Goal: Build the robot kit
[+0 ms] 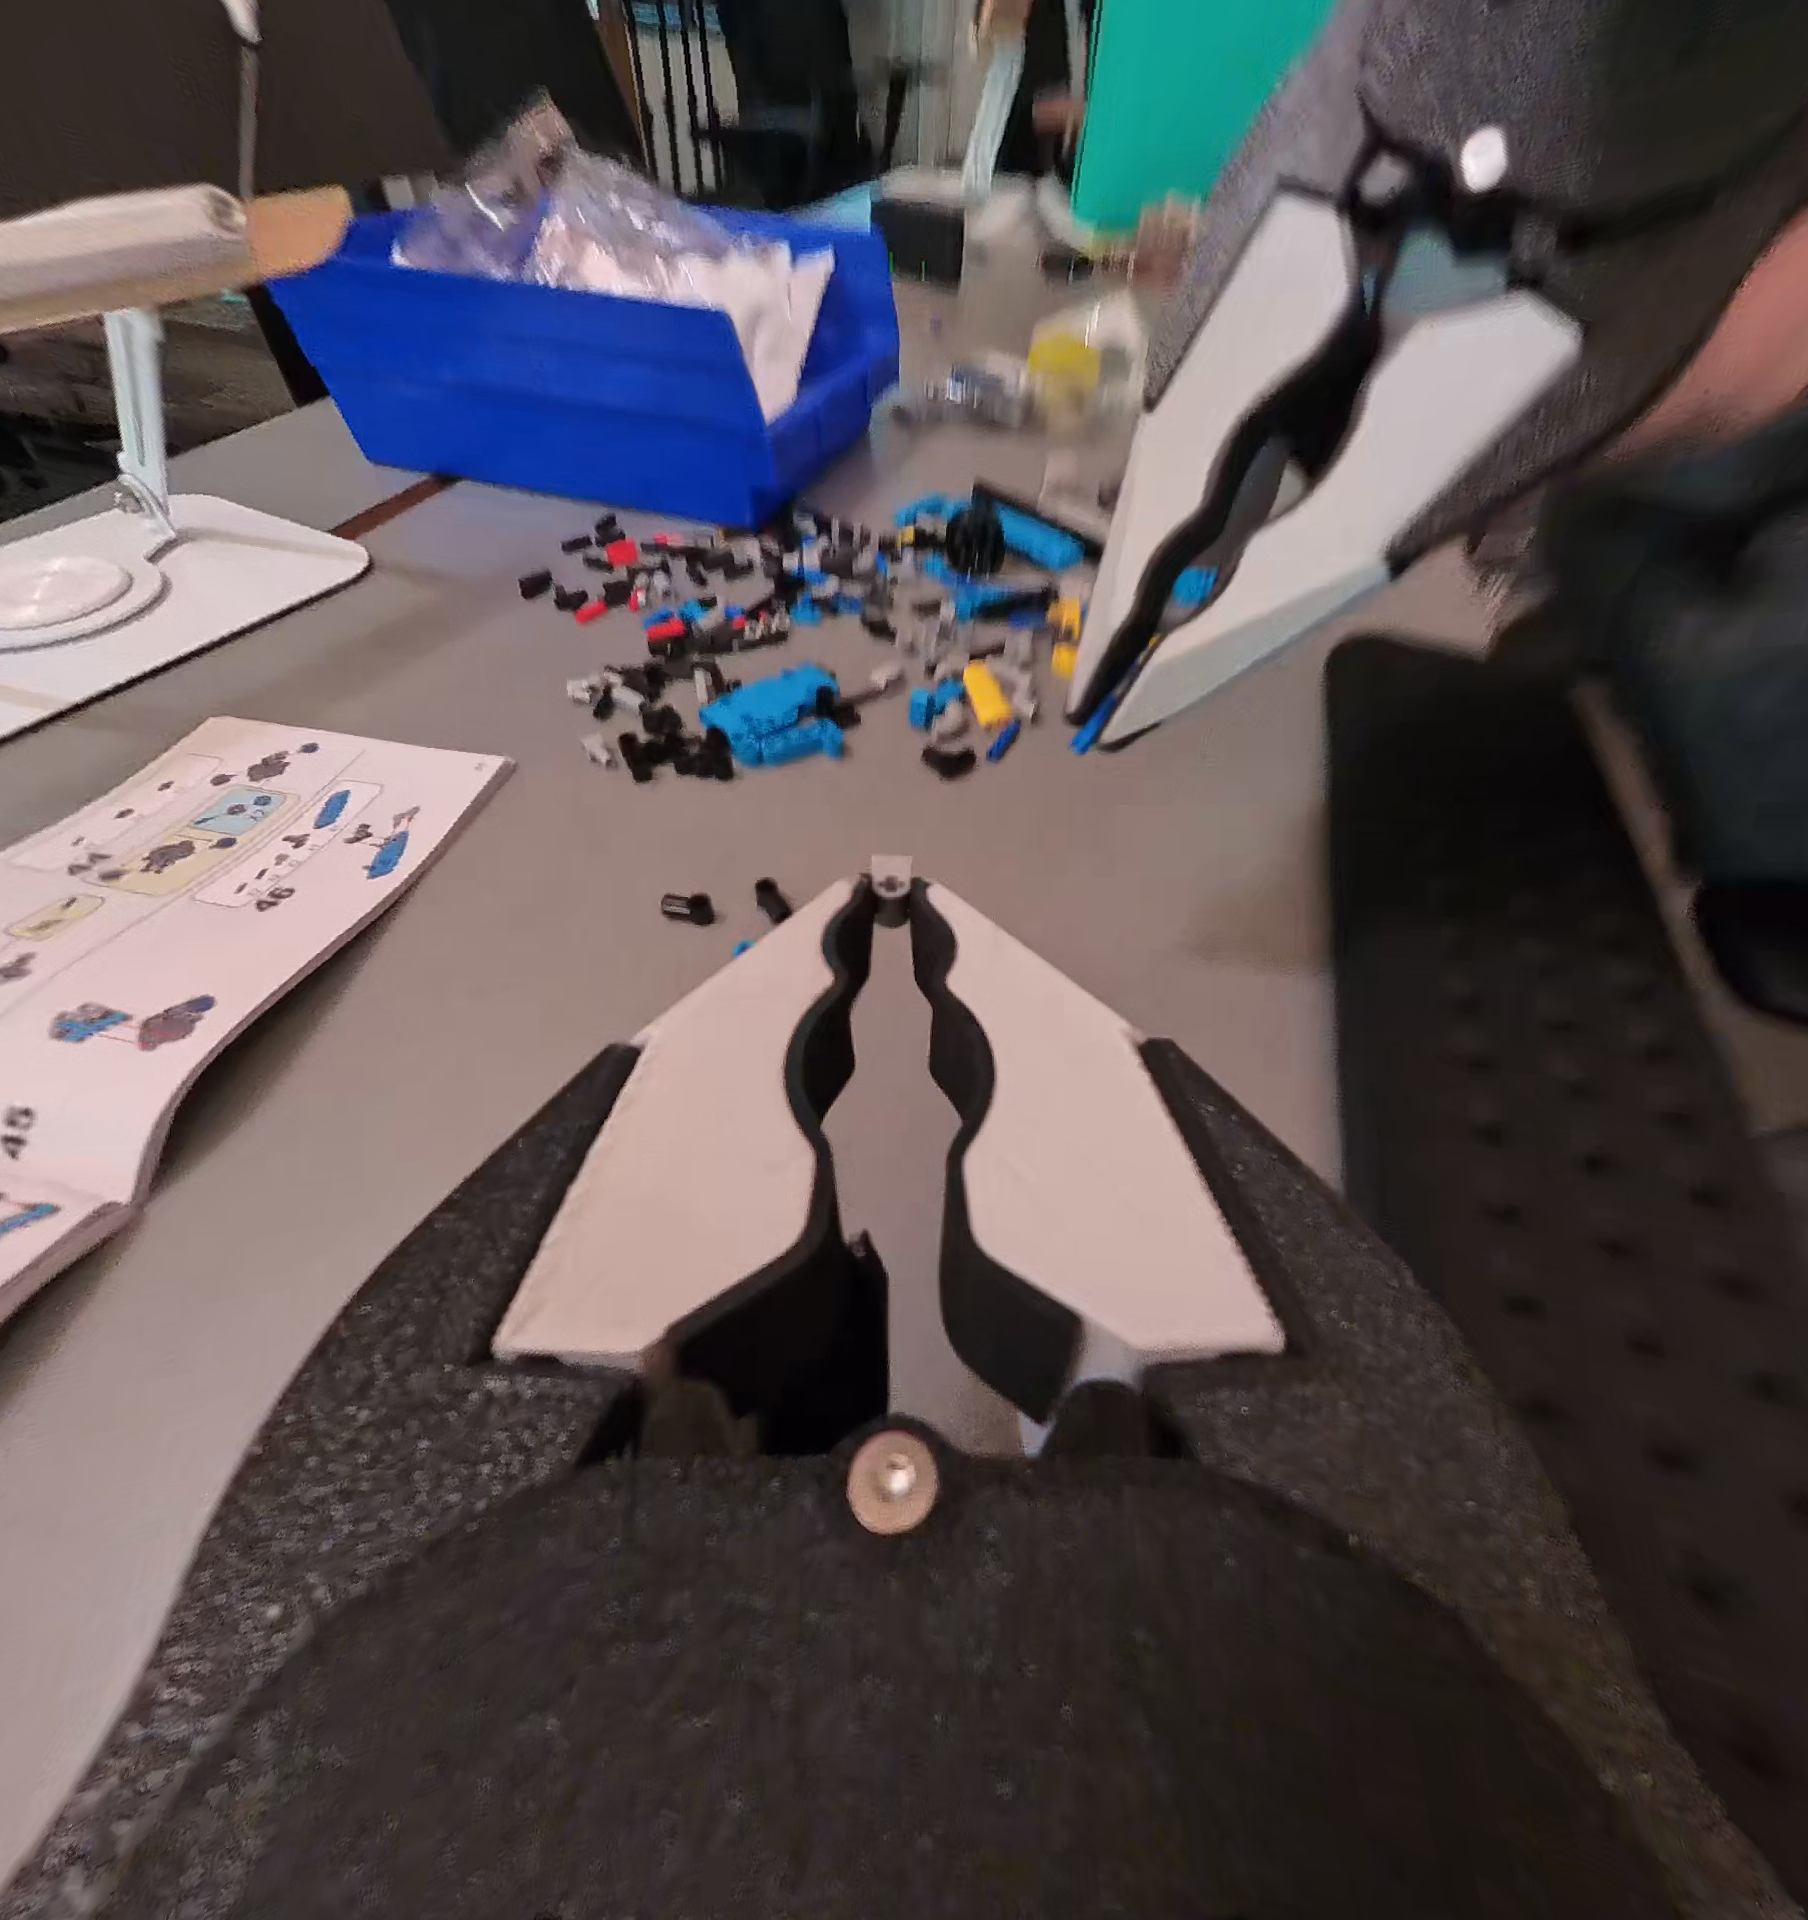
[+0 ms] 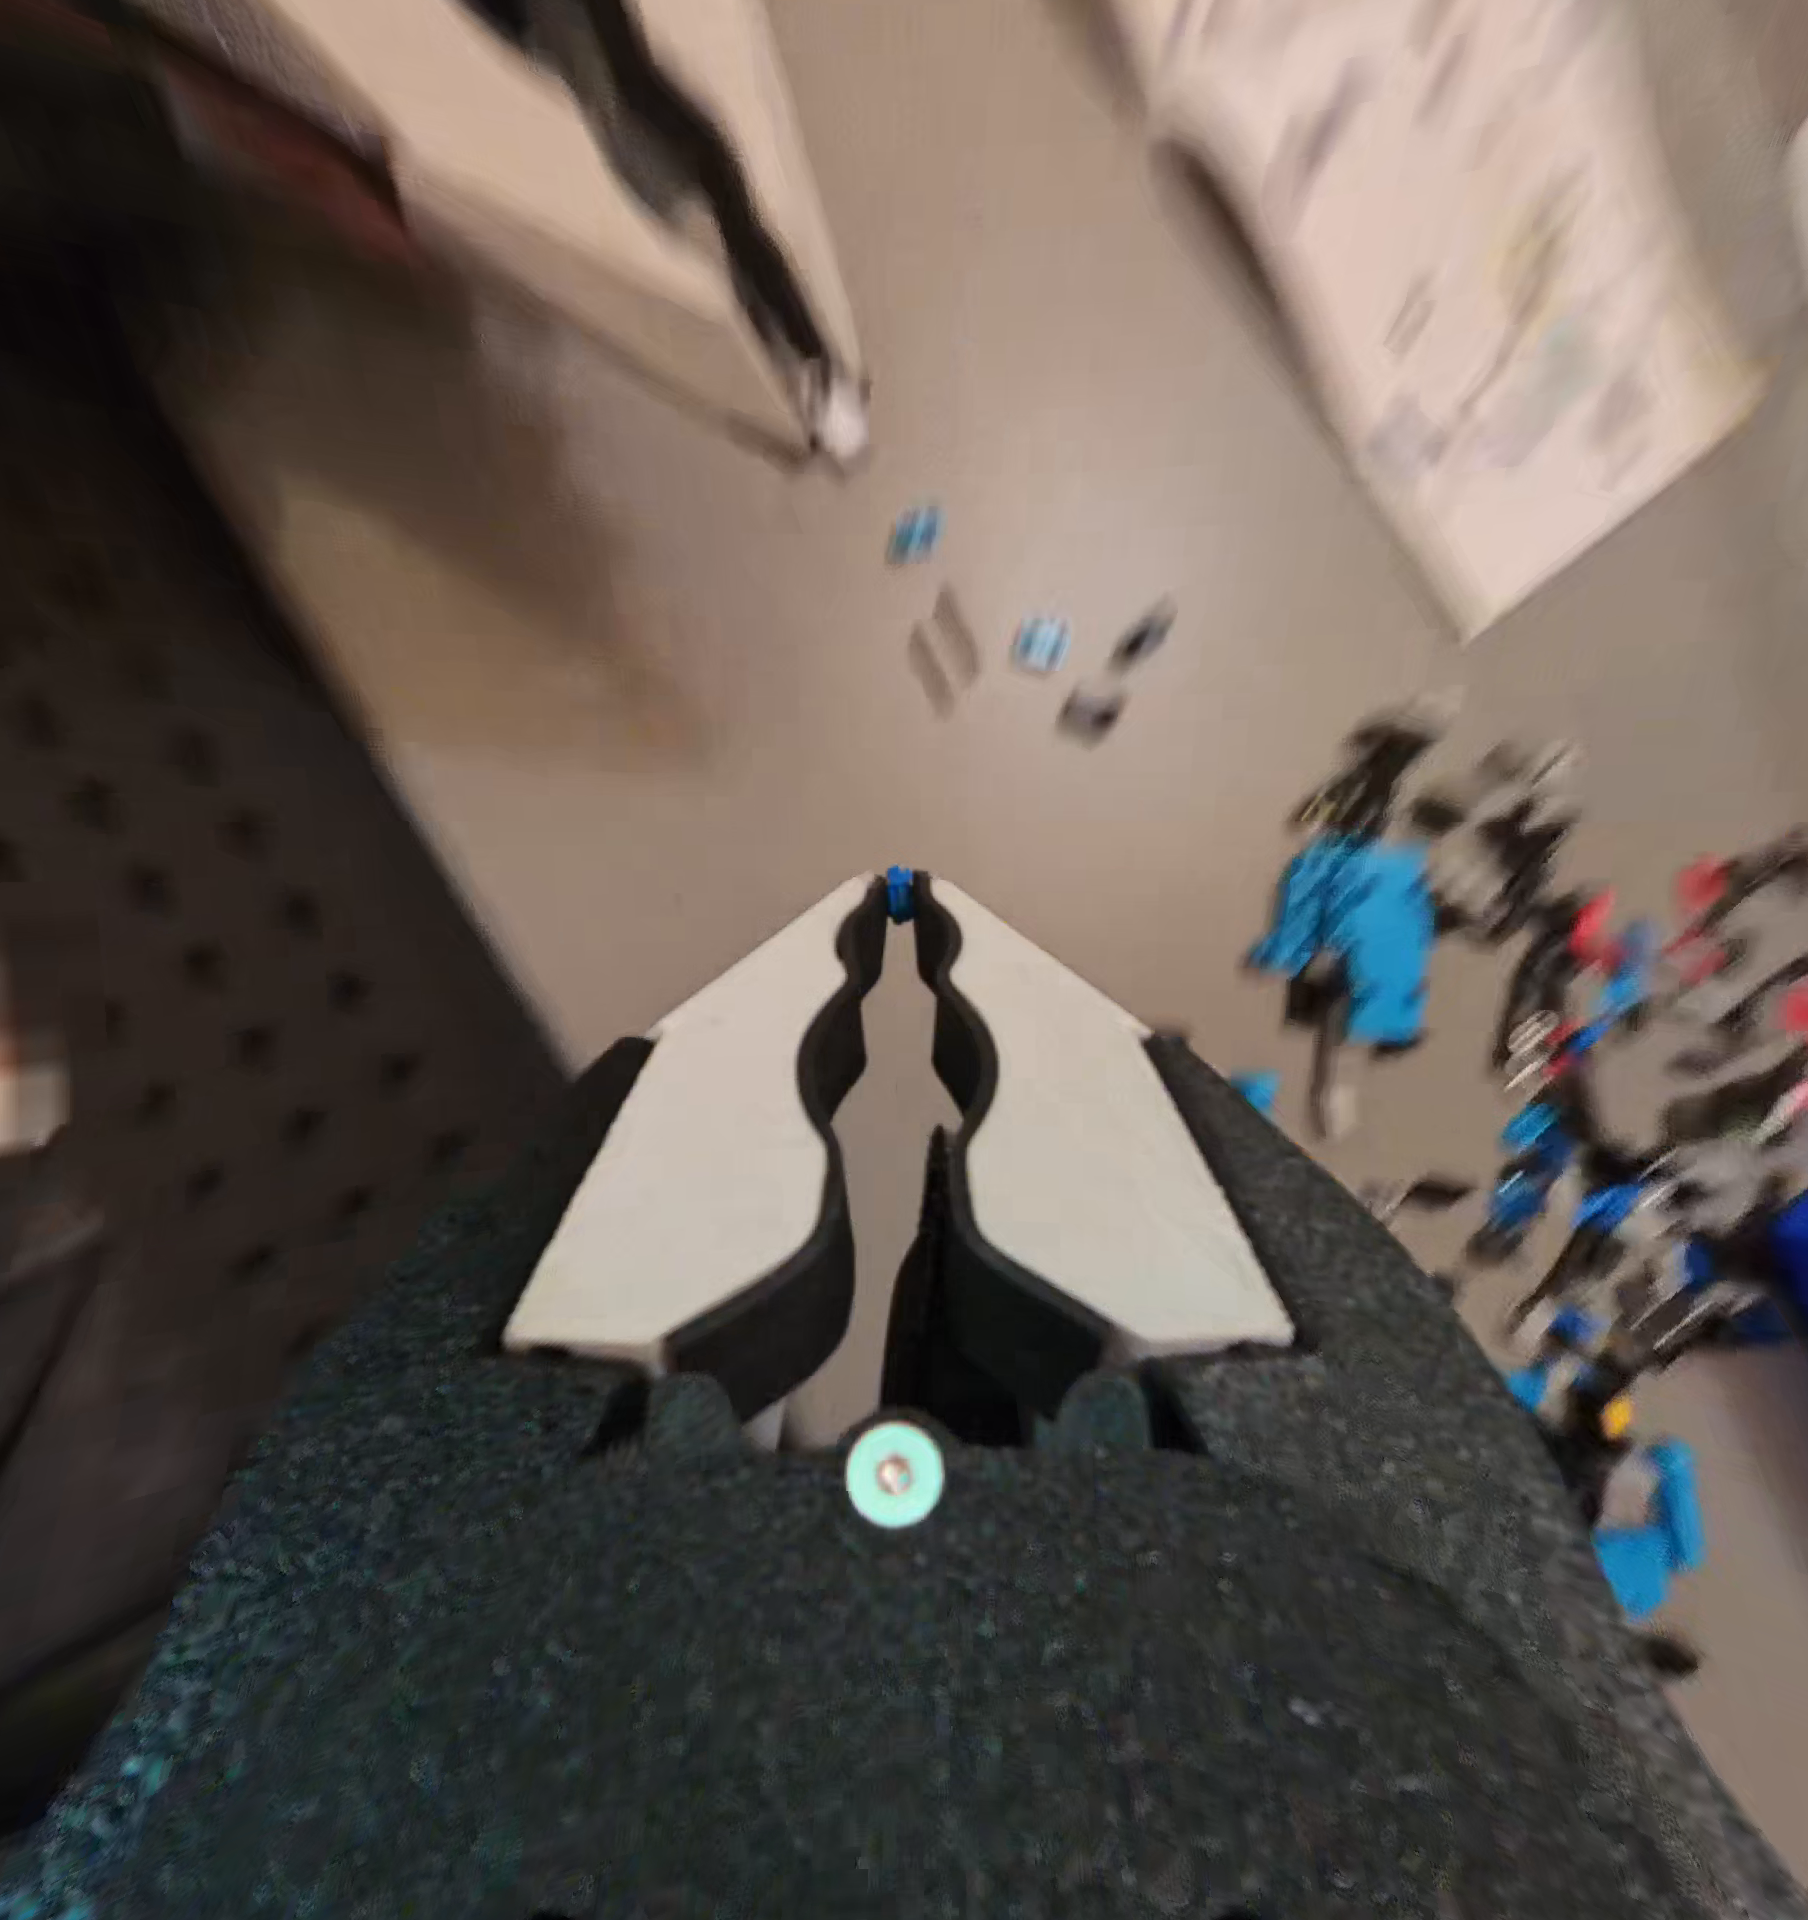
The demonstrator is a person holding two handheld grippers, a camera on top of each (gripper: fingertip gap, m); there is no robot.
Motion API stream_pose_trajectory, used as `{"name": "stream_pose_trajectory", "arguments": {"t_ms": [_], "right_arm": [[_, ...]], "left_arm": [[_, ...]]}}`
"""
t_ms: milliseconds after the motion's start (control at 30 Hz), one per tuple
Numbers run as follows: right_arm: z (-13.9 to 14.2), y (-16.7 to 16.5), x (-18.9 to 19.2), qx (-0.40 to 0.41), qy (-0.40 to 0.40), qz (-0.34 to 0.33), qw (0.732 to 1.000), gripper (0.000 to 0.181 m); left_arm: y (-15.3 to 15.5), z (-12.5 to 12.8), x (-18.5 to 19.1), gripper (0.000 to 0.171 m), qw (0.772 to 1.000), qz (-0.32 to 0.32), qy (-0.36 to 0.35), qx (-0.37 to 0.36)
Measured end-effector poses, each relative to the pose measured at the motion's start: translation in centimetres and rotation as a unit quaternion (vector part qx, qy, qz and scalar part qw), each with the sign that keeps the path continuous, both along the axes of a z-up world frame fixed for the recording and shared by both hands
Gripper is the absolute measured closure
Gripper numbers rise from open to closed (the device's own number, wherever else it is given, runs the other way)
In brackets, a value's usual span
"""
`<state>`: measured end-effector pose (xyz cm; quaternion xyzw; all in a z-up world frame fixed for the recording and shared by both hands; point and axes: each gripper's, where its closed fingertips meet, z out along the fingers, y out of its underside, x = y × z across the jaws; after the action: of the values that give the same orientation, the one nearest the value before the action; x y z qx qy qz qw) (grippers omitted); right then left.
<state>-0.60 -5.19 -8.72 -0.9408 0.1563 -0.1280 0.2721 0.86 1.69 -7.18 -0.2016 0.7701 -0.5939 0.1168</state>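
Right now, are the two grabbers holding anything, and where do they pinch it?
Yes. The left gripper pinches a small grey piece at its fingertips. The right gripper pinches a tiny blue piece at its tips.

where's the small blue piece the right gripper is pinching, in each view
Left wrist view: the small blue piece pokes out of the right gripper tips at right of centre, just above the grey table, beside the pile of building pieces.
Right wrist view: it sits at centre, clamped between the gripper's own tips.
Shared landmark: the open instruction booklet.
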Motion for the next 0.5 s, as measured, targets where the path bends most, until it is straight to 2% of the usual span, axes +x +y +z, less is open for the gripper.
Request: {"name": "stream_pose_trajectory", "arguments": {"t_ms": [67, 167, 300, 367, 500], "right_arm": [[2.3, 2.9, 0.6, 0.065, -0.096, 0.027, 0.993, 0.177], [3.4, 5.8, 1.0, 0.085, -0.236, 0.051, 0.967, 0.178], [2.1, 7.7, 0.8, 0.046, -0.336, 0.077, 0.937, 0.178], [2.5, 7.9, 0.9, 0.027, -0.391, 0.08, 0.916, 0.177], [2.3, 7.9, 1.0, 0.003, -0.419, 0.077, 0.905, 0.177]], "left_arm": [[0.6, 1.1, 0.3, 0.166, 0.998, 0.001, 0.034, -0.053], [1.1, 1.8, 0.4, 0.166, 0.993, -0.004, 0.067, -0.097], [0.8, 1.3, 0.0, 0.166, 0.992, -0.018, 0.086, -0.092], [0.6, 0.8, 0.0, 0.166, 0.994, -0.016, 0.083, -0.074], [0.6, 0.6, 0.0, 0.166, 0.993, -0.016, 0.09, -0.073]]}}
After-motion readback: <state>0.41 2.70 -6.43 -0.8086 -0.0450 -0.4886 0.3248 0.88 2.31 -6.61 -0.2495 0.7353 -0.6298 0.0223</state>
